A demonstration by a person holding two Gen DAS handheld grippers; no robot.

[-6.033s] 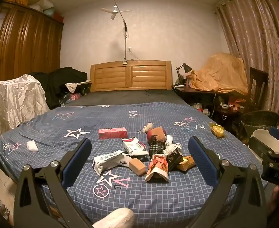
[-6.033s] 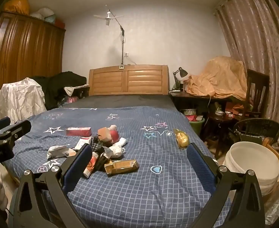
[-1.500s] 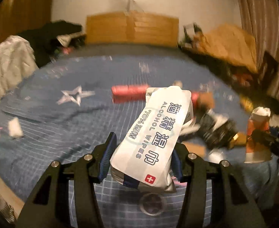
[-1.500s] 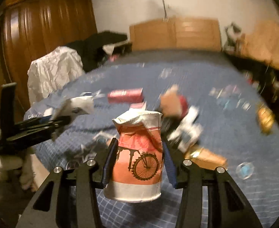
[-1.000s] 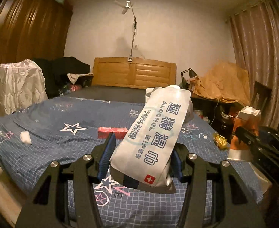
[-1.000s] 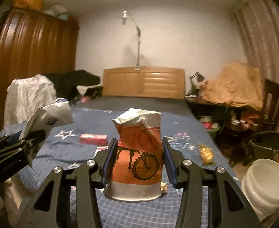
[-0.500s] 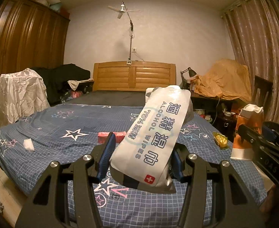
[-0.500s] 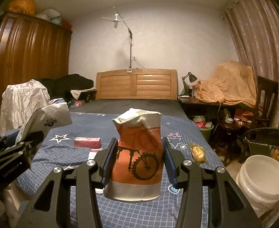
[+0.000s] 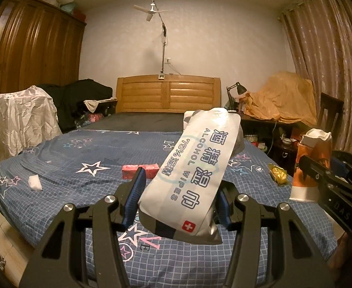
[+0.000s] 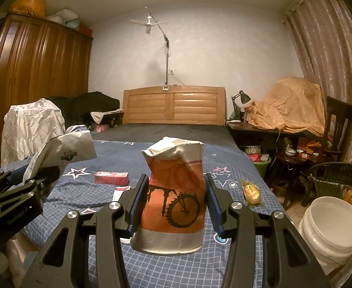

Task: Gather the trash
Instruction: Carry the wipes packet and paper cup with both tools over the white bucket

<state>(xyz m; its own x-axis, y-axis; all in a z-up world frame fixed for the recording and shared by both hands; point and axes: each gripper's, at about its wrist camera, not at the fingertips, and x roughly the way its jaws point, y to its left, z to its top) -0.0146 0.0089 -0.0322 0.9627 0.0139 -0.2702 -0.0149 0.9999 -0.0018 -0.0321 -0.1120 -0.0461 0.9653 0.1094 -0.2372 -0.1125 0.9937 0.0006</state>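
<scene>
My left gripper (image 9: 179, 196) is shut on a white alcohol wipes packet (image 9: 195, 172), held up above the bed's foot end. My right gripper (image 10: 176, 204) is shut on a crumpled orange paper cup with a bicycle print (image 10: 174, 192), also held in the air. The cup shows at the right of the left wrist view (image 9: 312, 165), and the packet at the left of the right wrist view (image 10: 65, 153). A red box (image 10: 111, 178), a yellow wrapper (image 10: 251, 190) and a white wad (image 9: 35, 183) lie on the blue star bedspread (image 9: 63, 168). The packet and cup hide other trash behind them.
A white bucket (image 10: 331, 228) stands on the floor right of the bed, by a dark wicker bin (image 10: 336, 175). A cluttered desk and chair (image 10: 336, 120) are at the right, a wardrobe (image 10: 37, 72) and draped chair (image 10: 32, 132) at the left.
Six seconds ago both grippers were open above the trash pile. Since 1.5 seconds ago both have lifted back from the bed with the packet and cup; little movement in the last half second.
</scene>
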